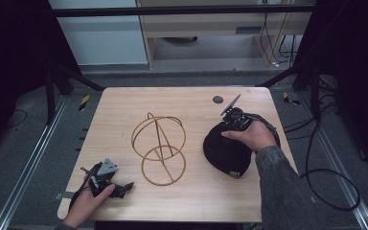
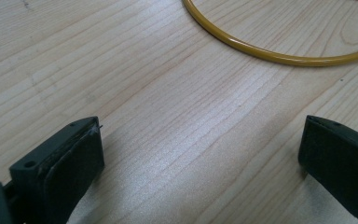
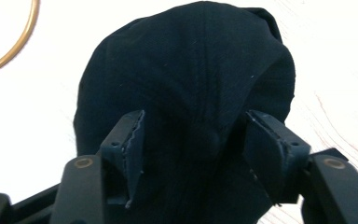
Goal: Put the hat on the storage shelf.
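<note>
Two tools in play: a hand-held gripper in each hand, working with a black cloth cap and a wire stand.
Left hand-held gripper point(image 1: 122, 188): rests low at the near-left of the pale wooden desk point(image 1: 191, 206), jaws spread wide over bare wood, gripping nothing.
Golden wire hat stand of looped rings point(image 1: 159, 149): stands at mid-desk, bare; its base ring is close ahead of the left jaws.
Black fabric baseball cap point(image 1: 225, 151): lies on the desk right of the stand, apart from it.
Right hand-held gripper point(image 3: 193, 137): down over the cap's crown, jaws half-parted with cloth between them; the pads seem not yet to pinch it, though dark fabric makes this hard to judge.
Progress: early, I judge; the grasp is forming, while lifting the cap and seating it on the stand remain.
</note>
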Demonstrator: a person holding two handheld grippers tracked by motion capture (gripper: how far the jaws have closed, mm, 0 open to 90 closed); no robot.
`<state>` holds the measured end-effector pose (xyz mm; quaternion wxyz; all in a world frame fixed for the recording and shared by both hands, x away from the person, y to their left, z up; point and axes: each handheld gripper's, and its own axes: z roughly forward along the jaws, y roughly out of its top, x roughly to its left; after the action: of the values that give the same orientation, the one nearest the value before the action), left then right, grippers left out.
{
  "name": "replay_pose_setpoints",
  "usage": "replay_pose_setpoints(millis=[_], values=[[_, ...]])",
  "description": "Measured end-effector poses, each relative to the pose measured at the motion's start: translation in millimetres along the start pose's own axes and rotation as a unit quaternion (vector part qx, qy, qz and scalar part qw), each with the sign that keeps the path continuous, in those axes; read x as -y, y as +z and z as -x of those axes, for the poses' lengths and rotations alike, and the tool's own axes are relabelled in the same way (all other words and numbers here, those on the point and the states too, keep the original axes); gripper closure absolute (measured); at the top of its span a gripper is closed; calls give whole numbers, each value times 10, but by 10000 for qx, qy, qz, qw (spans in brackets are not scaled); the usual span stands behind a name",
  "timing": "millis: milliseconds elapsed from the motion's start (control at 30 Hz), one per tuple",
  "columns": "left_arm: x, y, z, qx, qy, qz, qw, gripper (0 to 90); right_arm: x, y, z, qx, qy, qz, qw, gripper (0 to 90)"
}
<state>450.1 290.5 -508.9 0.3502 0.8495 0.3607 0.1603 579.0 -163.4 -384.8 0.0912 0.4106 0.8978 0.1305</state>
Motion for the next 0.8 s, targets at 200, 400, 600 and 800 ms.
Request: replay_pose_setpoints(millis=[200,400,600,800], values=[[0,0,0,0,-1,0,10000,0,-4,76,65,-39,-54,-98,9999,500],[0,0,0,0,1,0,10000,0,-23,94,56,-169,30,-177,9997,660],[0,0,0,0,1,0,10000,0,1,78,92,-220,41,-116,9997,744],[0,0,0,0,1,0,10000,0,44,-32,113,-186,2,-25,9998,760]])
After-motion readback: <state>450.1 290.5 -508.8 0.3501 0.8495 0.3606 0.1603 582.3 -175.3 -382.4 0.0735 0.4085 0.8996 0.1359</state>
